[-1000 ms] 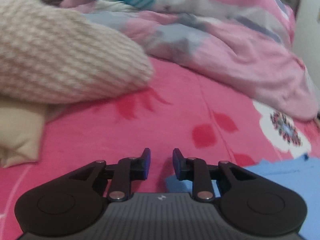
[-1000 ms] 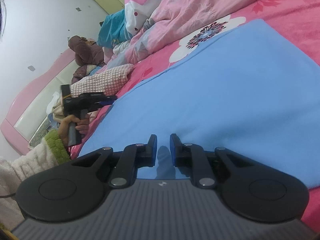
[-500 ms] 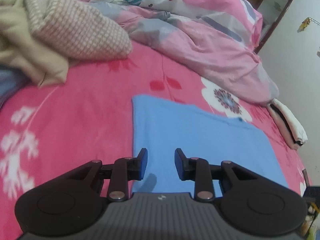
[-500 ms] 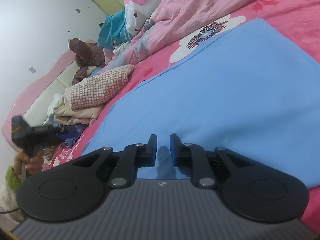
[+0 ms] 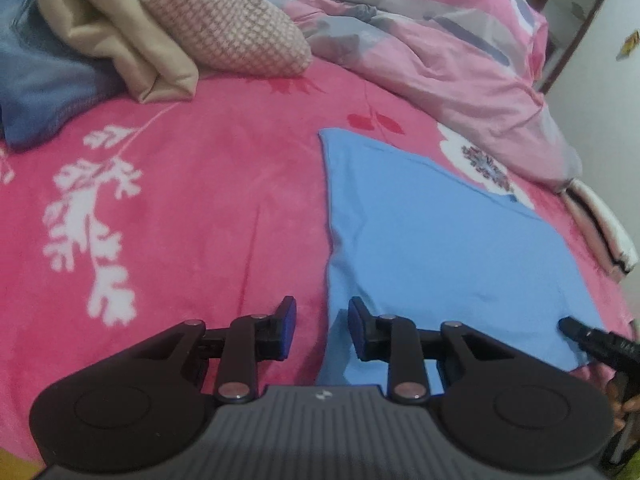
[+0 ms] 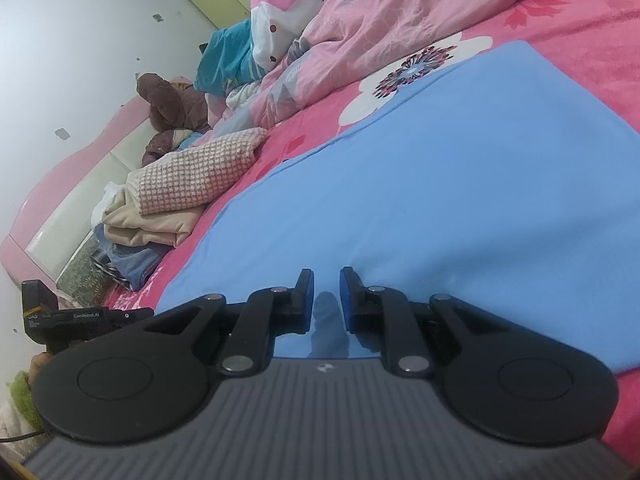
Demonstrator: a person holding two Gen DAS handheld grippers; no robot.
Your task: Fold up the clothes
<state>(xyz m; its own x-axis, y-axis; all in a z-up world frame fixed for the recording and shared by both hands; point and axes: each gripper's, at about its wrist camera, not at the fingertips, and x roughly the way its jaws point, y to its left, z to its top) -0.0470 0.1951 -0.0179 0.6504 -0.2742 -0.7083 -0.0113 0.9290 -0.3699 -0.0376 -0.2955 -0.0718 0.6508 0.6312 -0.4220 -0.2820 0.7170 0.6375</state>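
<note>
A light blue garment (image 5: 440, 240) lies folded flat in a rectangle on the pink flowered bedspread (image 5: 200, 200). My left gripper (image 5: 322, 330) is open, low over the garment's near left edge, with nothing between its fingers. The right gripper's tip (image 5: 588, 338) shows at the garment's near right corner. In the right wrist view the blue garment (image 6: 440, 200) fills the middle. My right gripper (image 6: 326, 304) stands over its near edge, fingers a narrow gap apart, bare cloth and a shadow showing between them. The left gripper (image 6: 80, 316) sits far left in a hand with a green cuff.
A pile of clothes lies at the back left: a pink-and-white checked knit (image 5: 224, 28), a beige garment (image 5: 120, 32) and blue denim (image 5: 44, 76). A crumpled pink quilt (image 5: 460, 52) runs along the far side. A brown plush toy (image 6: 172, 108) leans by the headboard.
My left gripper has drawn back from the clothes pile and swung right, now over the blue garment's near left edge. The right gripper has stayed put.
</note>
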